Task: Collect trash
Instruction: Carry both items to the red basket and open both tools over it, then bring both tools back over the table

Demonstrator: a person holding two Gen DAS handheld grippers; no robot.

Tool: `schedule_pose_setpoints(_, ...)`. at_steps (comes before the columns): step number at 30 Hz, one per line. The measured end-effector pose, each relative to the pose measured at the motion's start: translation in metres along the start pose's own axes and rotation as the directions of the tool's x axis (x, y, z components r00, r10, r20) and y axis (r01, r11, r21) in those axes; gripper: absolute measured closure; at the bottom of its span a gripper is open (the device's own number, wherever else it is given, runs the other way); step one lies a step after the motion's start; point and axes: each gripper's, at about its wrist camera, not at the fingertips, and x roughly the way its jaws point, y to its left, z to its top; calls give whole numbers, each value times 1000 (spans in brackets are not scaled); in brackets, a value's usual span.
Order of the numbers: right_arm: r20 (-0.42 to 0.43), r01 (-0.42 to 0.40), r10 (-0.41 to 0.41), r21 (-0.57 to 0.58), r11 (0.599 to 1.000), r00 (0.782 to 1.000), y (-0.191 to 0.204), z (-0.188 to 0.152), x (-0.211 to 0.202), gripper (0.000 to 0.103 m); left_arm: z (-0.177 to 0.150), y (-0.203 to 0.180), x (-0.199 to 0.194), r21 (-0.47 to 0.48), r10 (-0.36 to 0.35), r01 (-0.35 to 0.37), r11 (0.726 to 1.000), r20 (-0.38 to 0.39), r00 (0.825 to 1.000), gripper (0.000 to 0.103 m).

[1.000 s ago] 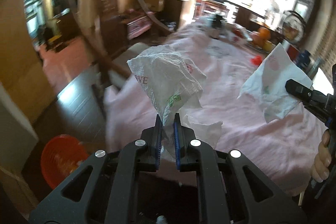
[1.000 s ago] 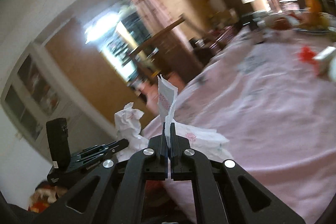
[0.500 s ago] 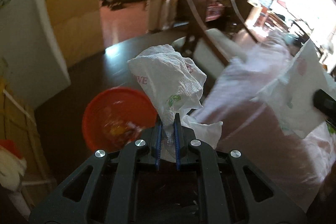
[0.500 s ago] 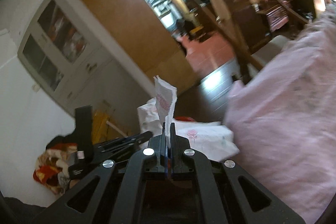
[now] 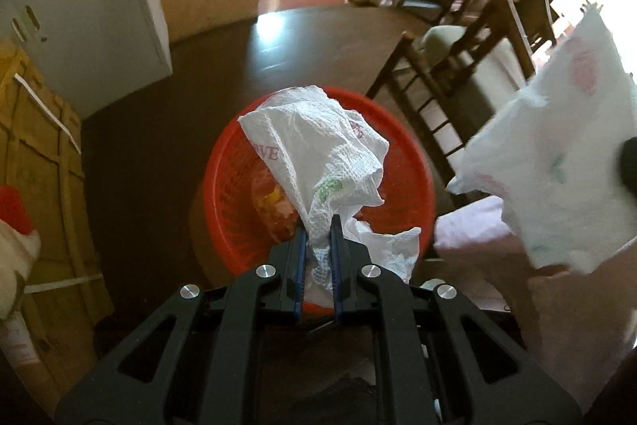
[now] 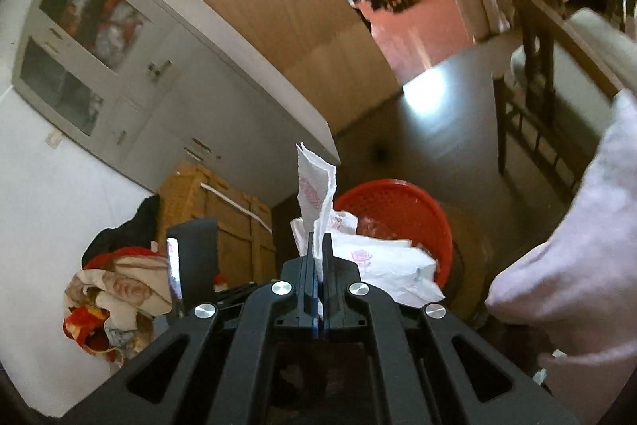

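Note:
My left gripper point(image 5: 317, 226) is shut on a crumpled white paper napkin point(image 5: 318, 150) and holds it right above a red mesh trash basket point(image 5: 402, 146) on the dark floor. The basket holds some coloured scraps. My right gripper point(image 6: 318, 239) is shut on a flat white napkin with pink print point(image 6: 314, 186), which also shows at the right of the left wrist view point(image 5: 557, 162). In the right wrist view the red basket point(image 6: 398, 206) lies just beyond the fingertips, and the left gripper's body point(image 6: 191, 257) shows to the left.
A pink tablecloth edge point(image 6: 577, 245) hangs at the right. A wooden chair point(image 5: 458, 66) stands beyond the basket. Cardboard boxes point(image 5: 36, 186) and a pile of cloth point(image 6: 115, 297) sit at the left by a white cabinet point(image 6: 87, 46).
Both grippers have swung left and down from the table toward the floor. The red basket has come from the lower left to directly under the left gripper's napkin.

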Motion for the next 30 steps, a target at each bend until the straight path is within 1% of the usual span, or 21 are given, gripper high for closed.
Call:
schedule_pose_setpoints(3,-67,13,-11,32,999,998,-11,-1,35,100,3,3,8,4,9,-9,1000,-10,1000,91)
schedule_pose_setpoints(4,-76,23,-20,39,999,997,-15,-3,41,98,4,2,10,11,16,-16,1000,-8,1000,91)
schedule_pose_setpoints(6,-113,36,-31,40,999,993,-20,-4,61,98,7,2,14,14,37,-37,999,-6,999,91)
schedule_pose_setpoints(7,-123,43,-38,38,998,992,-22,-6,66,98,10,1,17,10,40,-40,999,-10,999,88)
schedule_pose_setpoints(9,-141,55,-50,33,998,989,-26,-7,77,98,10,2,19,6,57,-57,998,-8,998,86)
schedule_pose_setpoints(11,-156,57,-49,46,997,986,-32,-6,81,93,13,1,22,6,91,-91,996,-14,996,63)
schedule_pose_setpoints(12,-160,57,-48,57,997,986,-35,-5,82,81,14,1,22,-2,104,-104,995,-16,994,40)
schedule_pose_setpoints(13,-152,63,-52,68,996,987,-39,-5,82,60,14,2,22,-9,109,-109,994,-12,994,33)
schedule_pose_setpoints(14,-136,73,-62,79,994,989,-42,-4,79,54,14,2,19,-14,109,-109,994,5,994,31)
schedule_pose_setpoints(15,-129,78,-67,84,993,989,-44,-3,78,53,14,2,19,-9,112,-112,994,12,994,31)
schedule_pose_setpoints(18,-135,75,-61,100,992,989,-47,-2,73,53,15,-1,18,7,128,-128,992,16,992,30)
schedule_pose_setpoints(21,-127,63,-51,93,994,991,-46,-3,64,53,18,1,11,-32,146,-145,989,17,989,30)
schedule_pose_setpoints(24,-96,56,-49,70,996,994,-37,-3,45,50,19,1,4,-51,132,-131,990,28,991,30)
schedule_pose_setpoints(27,-71,50,-47,53,997,996,-27,-4,23,46,19,-10,-4,-31,122,-121,992,43,992,30)
schedule_pose_setpoints(30,-30,53,-52,23,998,998,-17,-7,-4,45,18,-25,-20,-8,99,-99,995,70,993,30)
